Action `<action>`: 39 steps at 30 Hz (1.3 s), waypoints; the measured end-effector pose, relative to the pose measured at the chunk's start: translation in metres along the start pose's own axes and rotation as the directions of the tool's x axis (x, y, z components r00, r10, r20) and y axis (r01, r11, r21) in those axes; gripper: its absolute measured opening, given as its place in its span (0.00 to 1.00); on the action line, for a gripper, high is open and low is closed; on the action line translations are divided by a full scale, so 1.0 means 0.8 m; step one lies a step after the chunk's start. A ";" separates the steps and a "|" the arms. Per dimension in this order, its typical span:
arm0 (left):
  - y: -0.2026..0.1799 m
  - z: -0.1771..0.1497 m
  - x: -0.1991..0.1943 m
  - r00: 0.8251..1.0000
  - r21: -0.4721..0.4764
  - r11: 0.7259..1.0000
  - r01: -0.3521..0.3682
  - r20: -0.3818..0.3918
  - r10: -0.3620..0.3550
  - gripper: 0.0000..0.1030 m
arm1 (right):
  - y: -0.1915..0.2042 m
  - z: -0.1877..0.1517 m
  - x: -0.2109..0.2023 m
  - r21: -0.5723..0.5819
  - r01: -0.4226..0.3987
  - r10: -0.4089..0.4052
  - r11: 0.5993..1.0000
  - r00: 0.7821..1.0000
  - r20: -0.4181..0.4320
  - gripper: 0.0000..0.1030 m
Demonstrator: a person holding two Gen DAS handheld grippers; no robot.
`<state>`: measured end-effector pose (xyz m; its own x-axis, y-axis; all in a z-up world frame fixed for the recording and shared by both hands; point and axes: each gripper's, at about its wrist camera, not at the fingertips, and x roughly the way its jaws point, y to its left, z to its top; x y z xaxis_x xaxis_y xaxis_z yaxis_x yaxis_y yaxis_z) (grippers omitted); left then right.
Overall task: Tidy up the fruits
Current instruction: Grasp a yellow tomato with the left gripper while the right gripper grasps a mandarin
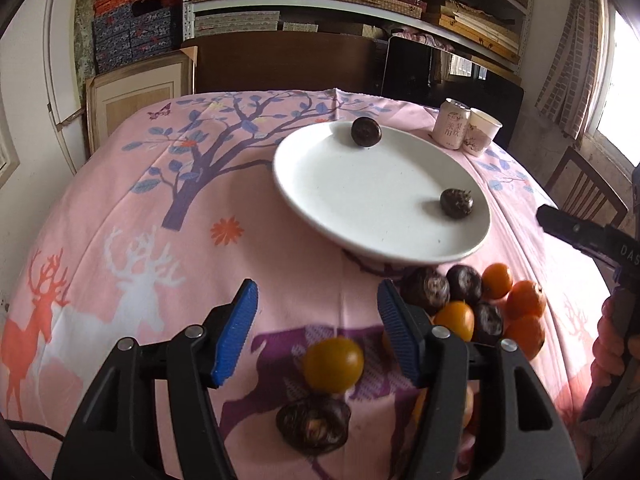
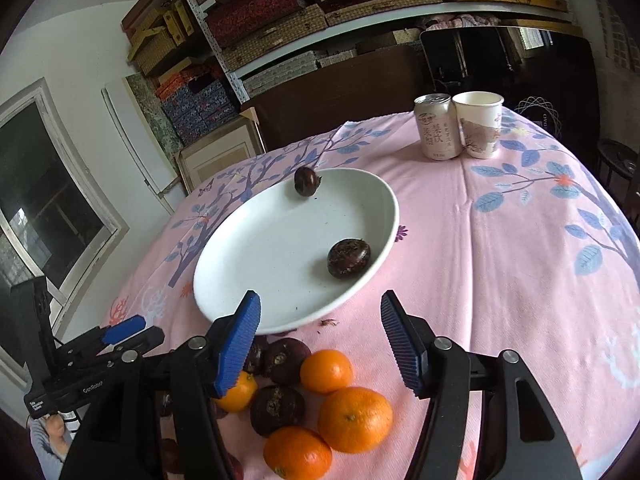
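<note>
A white plate (image 1: 320, 176) (image 2: 248, 256) lies on the pink tablecloth and carries two dark brown fruits, one at its far rim (image 1: 365, 131) (image 2: 307, 181) and one near its right edge (image 1: 456, 202) (image 2: 348, 258). In front of the plate lies a pile of oranges (image 2: 355, 418) (image 1: 527, 299) and dark fruits (image 2: 277, 409) (image 1: 425, 289). My left gripper (image 1: 316, 332) is open; an orange (image 1: 333, 364) and a dark fruit (image 1: 313, 424) lie below its jaws, untouched. My right gripper (image 2: 320, 344) is open above the pile, holding nothing.
A drink can (image 2: 437, 126) (image 1: 453, 123) and a paper cup (image 2: 480, 123) (image 1: 482, 131) stand at the table's far right. Shelves of boxes (image 2: 280, 12) fill the wall behind. A wooden chair (image 1: 584, 188) stands to the right of the table.
</note>
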<state>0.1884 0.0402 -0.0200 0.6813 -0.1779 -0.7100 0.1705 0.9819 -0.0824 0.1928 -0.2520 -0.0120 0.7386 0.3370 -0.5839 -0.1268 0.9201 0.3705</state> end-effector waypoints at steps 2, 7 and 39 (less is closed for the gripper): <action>0.004 -0.022 -0.008 1.000 -0.006 1.000 -0.007 -0.015 0.007 0.59 | -0.012 -0.013 -0.018 0.024 0.012 -0.012 1.000 0.999 0.031 0.72; -0.004 -0.042 -0.014 0.999 0.031 0.999 -0.041 -0.001 0.041 0.59 | -0.030 -0.038 -0.038 0.074 -0.006 0.003 0.997 0.999 0.040 0.72; -0.012 -0.038 0.021 0.997 0.102 0.994 -0.046 -0.055 0.052 0.35 | -0.038 -0.057 0.008 0.103 0.003 0.017 0.995 0.982 -0.188 0.59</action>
<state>0.1764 0.0298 -0.0525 0.6489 -0.1225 -0.7509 0.2105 0.9773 0.0225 0.1716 -0.2689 -0.0601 0.5988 0.3837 -0.7030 -0.0556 0.8955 0.4415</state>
